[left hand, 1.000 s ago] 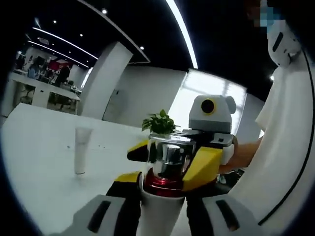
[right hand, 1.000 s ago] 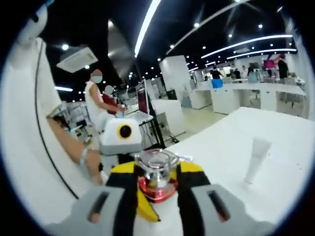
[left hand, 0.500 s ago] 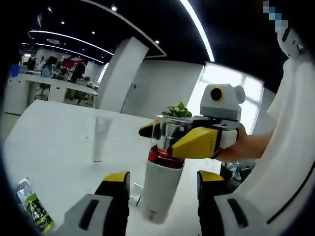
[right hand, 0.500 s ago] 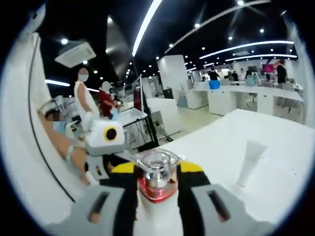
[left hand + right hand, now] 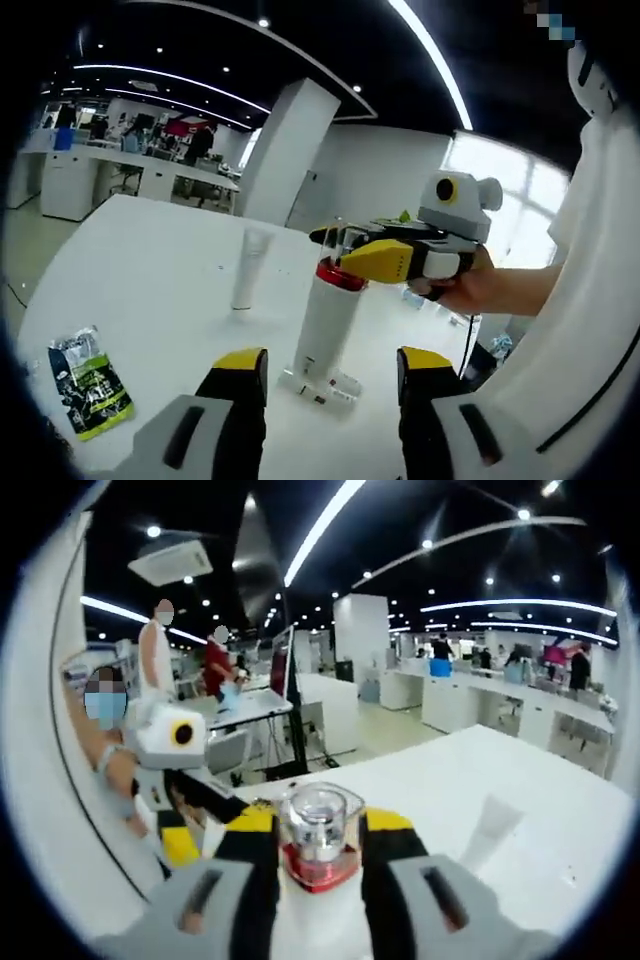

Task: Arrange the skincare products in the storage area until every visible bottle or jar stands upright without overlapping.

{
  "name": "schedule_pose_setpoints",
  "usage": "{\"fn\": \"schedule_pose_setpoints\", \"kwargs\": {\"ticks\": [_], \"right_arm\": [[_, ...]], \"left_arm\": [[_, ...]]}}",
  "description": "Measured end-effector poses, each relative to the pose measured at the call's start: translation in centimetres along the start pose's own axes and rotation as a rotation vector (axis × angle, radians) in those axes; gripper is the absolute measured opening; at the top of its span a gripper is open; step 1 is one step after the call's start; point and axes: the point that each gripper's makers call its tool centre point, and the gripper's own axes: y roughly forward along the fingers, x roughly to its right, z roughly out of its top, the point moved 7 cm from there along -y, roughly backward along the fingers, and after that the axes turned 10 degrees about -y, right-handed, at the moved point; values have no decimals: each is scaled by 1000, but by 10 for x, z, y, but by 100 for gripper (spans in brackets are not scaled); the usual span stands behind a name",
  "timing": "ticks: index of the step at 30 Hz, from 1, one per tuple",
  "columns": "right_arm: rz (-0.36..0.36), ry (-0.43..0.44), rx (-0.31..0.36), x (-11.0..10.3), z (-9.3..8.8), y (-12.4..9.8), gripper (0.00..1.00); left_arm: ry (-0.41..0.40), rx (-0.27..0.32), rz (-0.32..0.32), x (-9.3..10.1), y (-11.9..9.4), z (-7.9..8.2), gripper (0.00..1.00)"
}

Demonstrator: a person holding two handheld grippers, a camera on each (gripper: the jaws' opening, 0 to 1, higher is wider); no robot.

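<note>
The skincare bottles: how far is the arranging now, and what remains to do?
Done: the white tube stands upright on the table. In hand: the right hand-held gripper grips the clear cap of the white bottle, which stands upright; the left hand-held gripper is open and apart from it. Left: release the bottle. A green sachet and small clear item lie flat on the table.

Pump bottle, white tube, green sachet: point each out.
pump bottle (image 5: 328, 325): left gripper view, white body below the red collar
white tube (image 5: 247, 268): left gripper view, mid-body
green sachet (image 5: 91, 382): left gripper view, centre of pack
</note>
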Motion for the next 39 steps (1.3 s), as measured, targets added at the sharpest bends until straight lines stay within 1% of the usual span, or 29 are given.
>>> {"fn": "schedule_pose_setpoints", "kwargs": {"ticks": [6,10,15,20,24,29,39], "right_arm": [[-16,9,-5,16,-7,2,28],[-32,10,-8,31,-12,1,28],[-68,23,-14,51,-19,-3,28],[-92,26,-23,66,-25,-5,28],[-107,28,-31,73,-27,-7,28],[-135,38,-49,86,-35,-9,28],[-185,51,-76,108,-46,-12,28]], "left_arm": [[-18,2,59,3,-9,-7,55],[-34,18,94,7,-18,-13,55],[-49,31,139,9,-27,-18,55],[-67,56,174,8,-33,-19,55],[-74,69,196,8,-35,-19,55],[-87,83,216,7,-38,-19,55],[-116,106,251,4,-44,-21,55]]}}
